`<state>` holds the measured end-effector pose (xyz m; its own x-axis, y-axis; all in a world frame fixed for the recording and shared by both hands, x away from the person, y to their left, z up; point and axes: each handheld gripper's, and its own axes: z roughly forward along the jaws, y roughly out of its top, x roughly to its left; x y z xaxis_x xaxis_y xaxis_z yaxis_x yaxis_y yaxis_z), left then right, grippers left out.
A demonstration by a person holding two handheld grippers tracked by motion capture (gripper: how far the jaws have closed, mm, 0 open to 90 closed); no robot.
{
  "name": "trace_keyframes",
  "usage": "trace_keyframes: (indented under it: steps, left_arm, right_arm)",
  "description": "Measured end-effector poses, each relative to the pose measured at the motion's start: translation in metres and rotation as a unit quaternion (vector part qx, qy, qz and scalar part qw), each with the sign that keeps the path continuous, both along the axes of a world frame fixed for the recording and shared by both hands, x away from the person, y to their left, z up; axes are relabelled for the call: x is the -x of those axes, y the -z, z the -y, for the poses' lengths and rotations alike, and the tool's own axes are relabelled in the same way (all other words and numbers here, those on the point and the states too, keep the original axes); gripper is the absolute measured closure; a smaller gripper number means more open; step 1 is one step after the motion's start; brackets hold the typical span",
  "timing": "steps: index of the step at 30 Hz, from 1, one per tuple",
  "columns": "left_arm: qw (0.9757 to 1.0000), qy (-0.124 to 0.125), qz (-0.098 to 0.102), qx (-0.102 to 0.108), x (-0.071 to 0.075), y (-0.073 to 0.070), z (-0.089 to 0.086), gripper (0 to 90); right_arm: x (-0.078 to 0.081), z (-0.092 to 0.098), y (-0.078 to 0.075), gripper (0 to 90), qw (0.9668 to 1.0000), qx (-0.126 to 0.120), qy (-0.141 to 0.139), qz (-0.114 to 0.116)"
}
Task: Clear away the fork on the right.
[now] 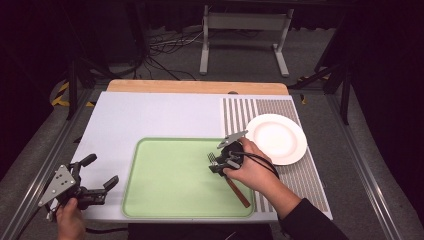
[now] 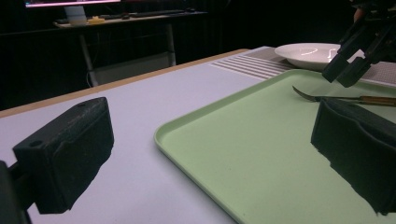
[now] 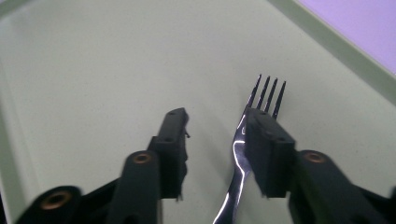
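While the fork lies on the green tray near its right edge, the right gripper hovers over it with jaws apart, one pad beside the neck, not pinching. Just off the tray's left edge, the left gripper stands wide open, holding nothing.

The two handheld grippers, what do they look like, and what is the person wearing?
Both the left gripper and the right gripper are black with blocky jaws, a grey three-cornered plate on top and a black trailing cable. The right arm wears a black sleeve.
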<state>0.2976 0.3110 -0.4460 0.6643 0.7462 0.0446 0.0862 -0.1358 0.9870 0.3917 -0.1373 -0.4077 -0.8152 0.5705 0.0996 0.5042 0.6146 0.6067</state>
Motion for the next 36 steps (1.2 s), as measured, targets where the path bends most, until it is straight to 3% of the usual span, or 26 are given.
trace_keyframes:
  steps: [1,2,3,8,19,36]
  left_arm:
    - [1.0000,0.000,0.001,0.000,0.000,0.000,0.000,0.1]
    - [1.0000,0.000,0.001,0.000,0.000,0.000,0.000,0.0]
    - [1.0000,-0.001,0.000,0.002,0.000,0.000,0.000,0.1]
    - [1.0000,0.000,0.000,0.001,0.000,0.000,0.000,0.0]
    - [1.0000,-0.001,0.000,0.001,0.000,0.000,0.000,0.1]
    - [1.0000,-0.001,0.000,0.003,0.000,0.000,0.000,0.0]
  right_arm:
    - [-0.001,-0.001,0.001,69.6,1.0000,0.002,-0.002,0.000]
    - [-0.001,-0.001,0.001,69.6,1.0000,0.002,-0.002,0.000]
    - [-0.002,-0.003,0.003,77.4,1.0000,0.008,0.000,-0.001]
    - [-0.006,-0.004,0.010,89.4,0.9996,0.026,-0.004,-0.013]
    - [-0.008,-0.007,0.022,90.0,0.9982,0.050,-0.003,-0.032]
    - [-0.010,-0.006,0.024,90.0,0.9972,0.067,0.004,-0.032]
